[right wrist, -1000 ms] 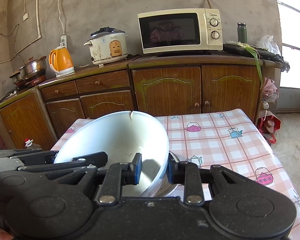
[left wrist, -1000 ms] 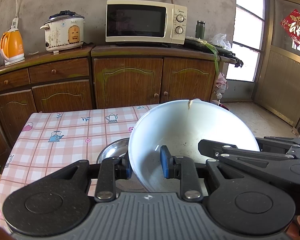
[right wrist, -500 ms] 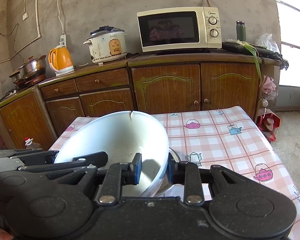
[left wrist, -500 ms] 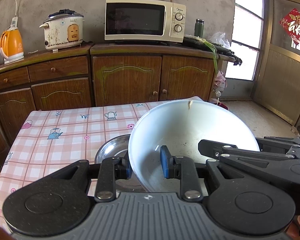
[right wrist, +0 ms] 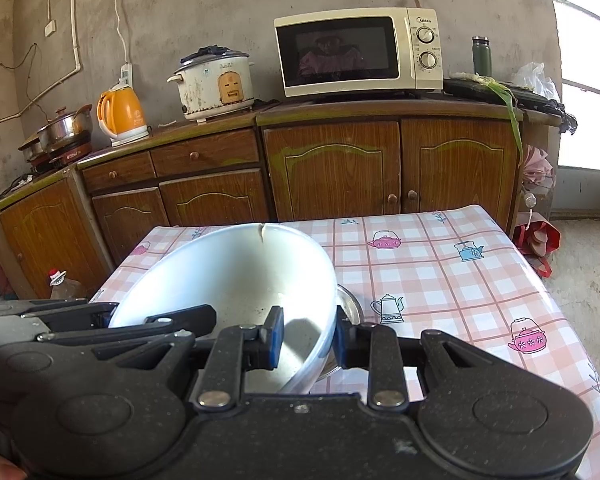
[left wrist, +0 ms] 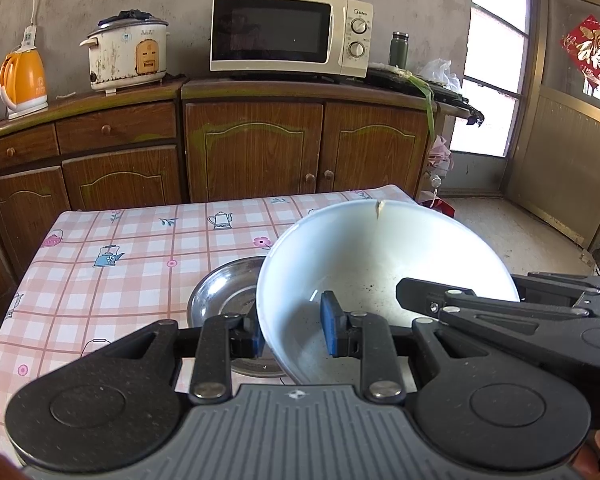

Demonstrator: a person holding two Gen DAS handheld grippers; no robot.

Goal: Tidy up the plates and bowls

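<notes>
Both grippers clamp the white bowl by opposite sides of its rim: the left gripper has one blue pad inside the wall and one outside, and the right gripper does the same on the other side. Compared with a second ago the grip is unchanged, but the bowl has pulled back toward the near edge, so more of the steel plate shows beneath it and more checked cloth is visible beyond.

The bowl is tilted, its open side facing the cameras, with dark specks scattered on its inner wall and a small chip or crumb on the far rim. The steel plate lies flat on the counter under the bowl's left part; whether they touch cannot be told.

A pink checked cloth with teapot prints covers the counter. Behind stand brown wooden cabinets carrying a microwave, a worn rice cooker, an orange kettle and a green flask, against a bare grey wall.
</notes>
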